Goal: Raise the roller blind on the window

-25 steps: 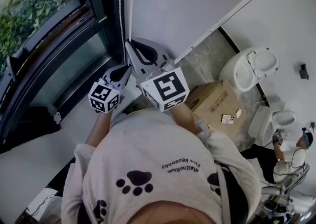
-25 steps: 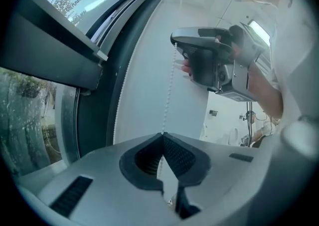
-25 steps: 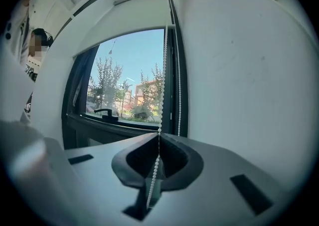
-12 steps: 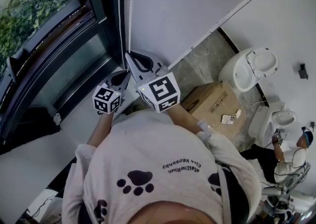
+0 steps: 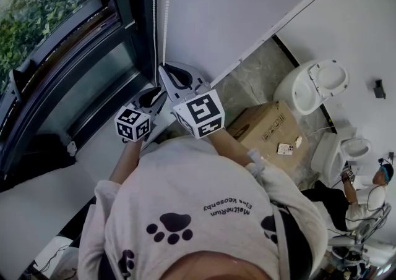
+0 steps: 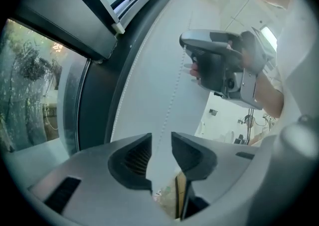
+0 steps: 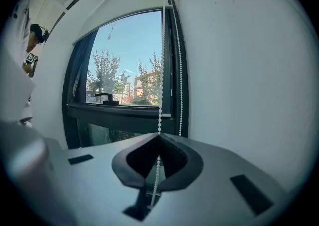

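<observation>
Dark metal frames the window (image 5: 55,38) at left, its glass bare; the blind itself sits too high to see. The left gripper (image 6: 160,142) has just been opening, and a strand of white bead chain (image 7: 160,95) hangs untouched in the gap. Higher up, the right gripper (image 7: 159,137) pinches the vertical chain, so the downward pull is likely its job. Smooth white wall (image 5: 235,7) lies beyond.

A cardboard box (image 5: 269,127) sits on the grey floor (image 5: 253,75) — a white toilet bowl (image 5: 312,87) just beside it. Farther right, a seated person (image 5: 365,195); green shrubs (image 5: 43,0) outside.
</observation>
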### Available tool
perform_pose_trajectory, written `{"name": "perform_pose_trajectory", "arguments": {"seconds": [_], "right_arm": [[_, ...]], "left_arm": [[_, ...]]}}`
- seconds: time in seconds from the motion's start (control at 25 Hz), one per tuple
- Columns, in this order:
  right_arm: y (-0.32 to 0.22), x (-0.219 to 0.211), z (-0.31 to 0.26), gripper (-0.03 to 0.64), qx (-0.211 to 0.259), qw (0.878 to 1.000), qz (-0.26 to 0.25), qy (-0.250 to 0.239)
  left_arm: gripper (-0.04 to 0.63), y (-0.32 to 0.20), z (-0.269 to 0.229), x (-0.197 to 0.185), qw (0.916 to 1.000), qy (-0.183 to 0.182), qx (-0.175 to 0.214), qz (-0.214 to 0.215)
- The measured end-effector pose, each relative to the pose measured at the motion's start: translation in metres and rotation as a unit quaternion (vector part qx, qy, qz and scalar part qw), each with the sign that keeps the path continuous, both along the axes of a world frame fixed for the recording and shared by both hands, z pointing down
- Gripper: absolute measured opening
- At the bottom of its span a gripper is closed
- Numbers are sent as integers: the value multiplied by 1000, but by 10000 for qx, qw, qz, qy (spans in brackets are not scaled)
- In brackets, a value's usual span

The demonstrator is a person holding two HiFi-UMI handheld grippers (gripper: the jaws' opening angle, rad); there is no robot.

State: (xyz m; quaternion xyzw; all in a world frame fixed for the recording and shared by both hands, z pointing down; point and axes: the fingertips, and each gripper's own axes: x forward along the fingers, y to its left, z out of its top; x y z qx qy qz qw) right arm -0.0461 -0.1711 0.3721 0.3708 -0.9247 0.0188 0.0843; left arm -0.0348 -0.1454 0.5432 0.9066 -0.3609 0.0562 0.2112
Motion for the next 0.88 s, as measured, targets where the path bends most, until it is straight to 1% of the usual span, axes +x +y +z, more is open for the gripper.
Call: {"name": "perform_pose_trajectory", "arguments": {"seconds": [0.04,0.08,0.2,0.28,0.4,0.52,0.6,0.72,0.88], "right_arm": [[0,0,0,11,3,10000,0,-4],[0,0,0,9,7,10000,0,-10],[-1,-1,1,11,15,10000,4,-28],[-1,-1,1,11,22,10000,5,-36],[-1,0,1,11,34,10000,14,-43],[0,1,0,11,34,10000,14,-50],[1,1,1,11,31,10000,7,-59],[2,0,1,11,30,10000,-1,-67],[3,-1,0,11,32,10000,-17,-74]], "left_arm": [[144,1,-5,0,10000,88,0,21],[152,2,-11,-1,9998,170,6,50],[149,3,-37,-8,9994,315,87,111],[149,1,-60,-16,9993,270,244,86],[141,-6,-105,-29,9974,113,716,-10],[137,-10,-157,-37,9927,289,1172,-64],[137,-10,-188,-37,9896,322,1399,37],[137,-6,-226,-27,9862,265,1597,362],[112,-4,-270,-17,9803,358,1876,496]]}}
